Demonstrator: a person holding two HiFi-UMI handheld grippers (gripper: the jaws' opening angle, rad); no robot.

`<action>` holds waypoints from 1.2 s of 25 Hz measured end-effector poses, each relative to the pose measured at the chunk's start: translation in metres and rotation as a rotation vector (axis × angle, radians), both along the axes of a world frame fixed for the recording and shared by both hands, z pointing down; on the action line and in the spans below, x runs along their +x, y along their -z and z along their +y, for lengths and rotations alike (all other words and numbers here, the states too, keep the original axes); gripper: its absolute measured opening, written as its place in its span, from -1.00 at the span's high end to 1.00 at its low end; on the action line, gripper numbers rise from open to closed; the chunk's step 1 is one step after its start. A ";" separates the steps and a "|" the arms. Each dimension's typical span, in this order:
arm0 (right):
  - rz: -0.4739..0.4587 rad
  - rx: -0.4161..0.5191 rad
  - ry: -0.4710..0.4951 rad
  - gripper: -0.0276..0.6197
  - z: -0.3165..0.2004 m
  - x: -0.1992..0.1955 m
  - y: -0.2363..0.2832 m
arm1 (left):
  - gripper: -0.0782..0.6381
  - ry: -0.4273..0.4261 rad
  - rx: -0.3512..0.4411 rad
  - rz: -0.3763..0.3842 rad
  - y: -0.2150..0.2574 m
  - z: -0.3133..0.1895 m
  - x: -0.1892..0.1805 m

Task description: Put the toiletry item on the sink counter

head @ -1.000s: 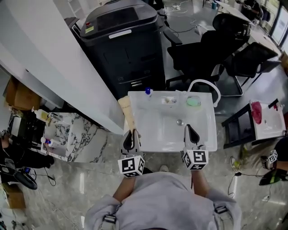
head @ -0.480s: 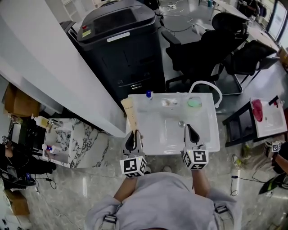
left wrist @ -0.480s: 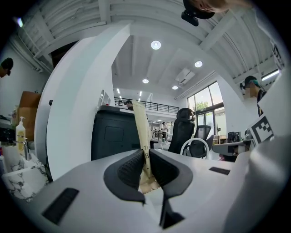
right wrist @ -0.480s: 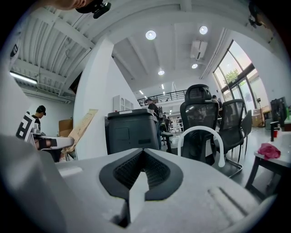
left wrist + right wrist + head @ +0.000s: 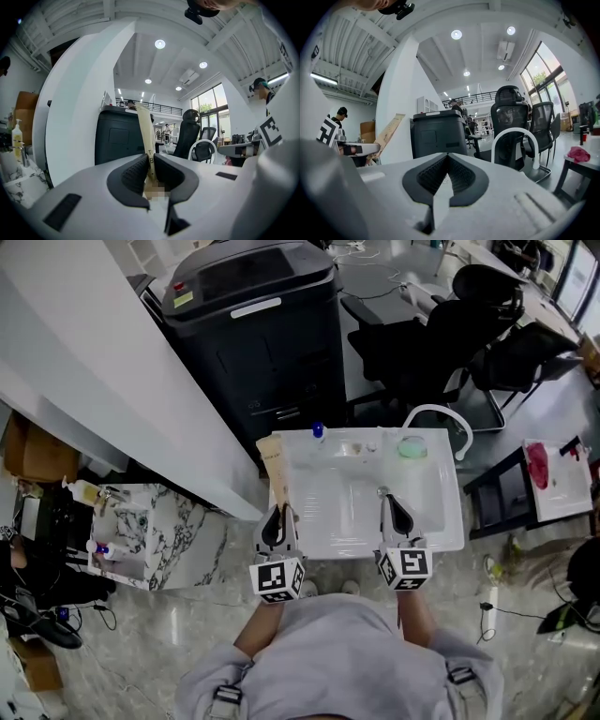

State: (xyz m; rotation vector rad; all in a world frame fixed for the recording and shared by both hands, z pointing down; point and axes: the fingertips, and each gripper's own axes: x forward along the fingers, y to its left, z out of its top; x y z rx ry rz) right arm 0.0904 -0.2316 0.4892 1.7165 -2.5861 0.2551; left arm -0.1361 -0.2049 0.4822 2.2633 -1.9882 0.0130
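A long beige toiletry tube point(image 5: 274, 470) stands up over the left rim of the white sink point(image 5: 441, 532). My left gripper point(image 5: 278, 515) is shut on the tube's lower end. In the left gripper view the tube point(image 5: 145, 133) rises from between the pads of the left gripper point(image 5: 151, 161). My right gripper point(image 5: 391, 503) hovers over the sink's front edge, right of the drain point(image 5: 382, 491). In the right gripper view the right gripper point(image 5: 447, 159) has its jaws pressed together with nothing between them. The tube point(image 5: 389, 131) shows there at the left.
A blue-capped bottle point(image 5: 319, 431), a green soap dish point(image 5: 411, 448) and a white looped faucet point(image 5: 441, 418) line the sink's back edge. A black copier point(image 5: 262, 324) stands behind, office chairs point(image 5: 450, 324) to its right. A marble counter point(image 5: 159, 531) with bottles lies left.
Both grippers keep the same pose, and the left one still holds the tube. The head view has drifted, so the sink sits slightly further right in the picture.
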 end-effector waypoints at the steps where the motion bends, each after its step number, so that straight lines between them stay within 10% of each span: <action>1: 0.003 -0.002 -0.001 0.91 -0.001 -0.001 -0.001 | 0.67 -0.004 -0.002 -0.003 -0.001 -0.001 -0.001; 30: 0.019 -0.017 -0.056 0.91 -0.002 -0.005 -0.005 | 0.67 -0.059 -0.114 -0.026 -0.053 -0.022 -0.004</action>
